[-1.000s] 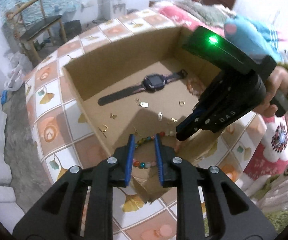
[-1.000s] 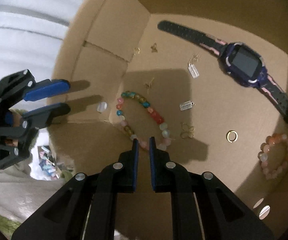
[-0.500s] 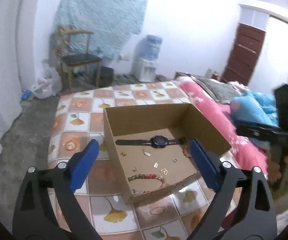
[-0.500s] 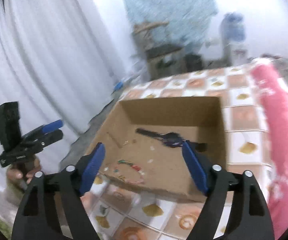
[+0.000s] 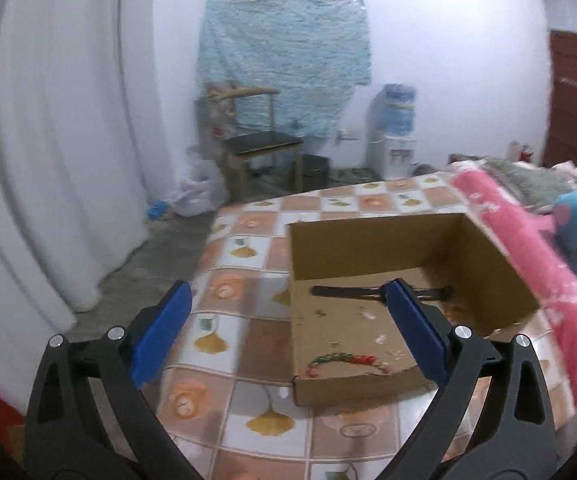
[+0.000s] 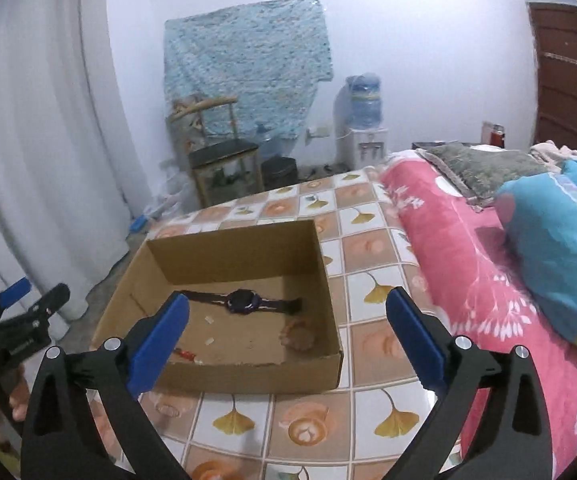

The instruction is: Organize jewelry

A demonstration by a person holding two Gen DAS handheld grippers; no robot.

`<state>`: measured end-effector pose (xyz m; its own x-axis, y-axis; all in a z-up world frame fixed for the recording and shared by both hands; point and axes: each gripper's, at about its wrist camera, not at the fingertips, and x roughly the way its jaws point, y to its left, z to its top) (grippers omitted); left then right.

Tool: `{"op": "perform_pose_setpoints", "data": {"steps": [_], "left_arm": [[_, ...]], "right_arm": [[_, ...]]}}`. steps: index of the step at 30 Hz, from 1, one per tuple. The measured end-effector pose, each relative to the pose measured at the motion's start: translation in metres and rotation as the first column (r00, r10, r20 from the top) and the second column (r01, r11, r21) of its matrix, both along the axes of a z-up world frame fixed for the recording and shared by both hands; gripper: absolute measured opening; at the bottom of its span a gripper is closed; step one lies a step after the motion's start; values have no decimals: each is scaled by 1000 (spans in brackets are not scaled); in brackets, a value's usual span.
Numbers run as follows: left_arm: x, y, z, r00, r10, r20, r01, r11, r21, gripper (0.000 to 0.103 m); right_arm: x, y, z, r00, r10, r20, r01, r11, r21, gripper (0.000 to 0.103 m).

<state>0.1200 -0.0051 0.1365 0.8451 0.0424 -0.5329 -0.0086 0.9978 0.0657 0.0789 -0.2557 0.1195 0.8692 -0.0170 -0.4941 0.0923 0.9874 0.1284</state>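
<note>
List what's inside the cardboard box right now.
Inside the cardboard box: a dark watch, a multicolored bead bracelet, a pinkish bead bracelet, and a few small pieces too blurred to name. The near wall and open tongs hide part of the floor.

Dim, cool, even indoor light, source unseen. Soft shadow inside cardboard box [image 6: 224,376]. Heavy fisheye bending with black corners. Left view motion-blurred and soft, bracelet [image 5: 344,360] smeared; right view sharper, curtain [image 6: 36,152] washed out.

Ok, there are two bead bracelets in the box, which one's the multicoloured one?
The multicoloured bracelet, green and red beads, lies by the cardboard box's near wall; the other bracelet is pale peach.
</note>
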Motion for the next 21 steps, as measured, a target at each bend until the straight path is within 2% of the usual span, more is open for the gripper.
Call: {"op": "perform_pose_setpoints", "data": {"steps": [2,5,8,13,21], "left_arm": [[4,-9,-6,998,8,-60,-7,1000,17,95],[10,-22,-18,990,-24,-141,30,999,37,95],[12,-35,-30,978,-42,-203,54,997,54,95],[14,-52,-45,965,-36,-260,64,993,102,95],[21,-47,-55,942,-10,-335,18,1000,23,95]], "right_arm": [[9,7,-8,998,-8,-57,6,999,-40,96],[19,17,-23,986,-5,-168,-8,997,-74,96],[26,23,-37,971,31,-236,-43,998,-46,96],[31,22,-52,956,35,-292,-39,999,-8,96],[33,26,-65,938,41,-343,-42,999,3,96]]}}
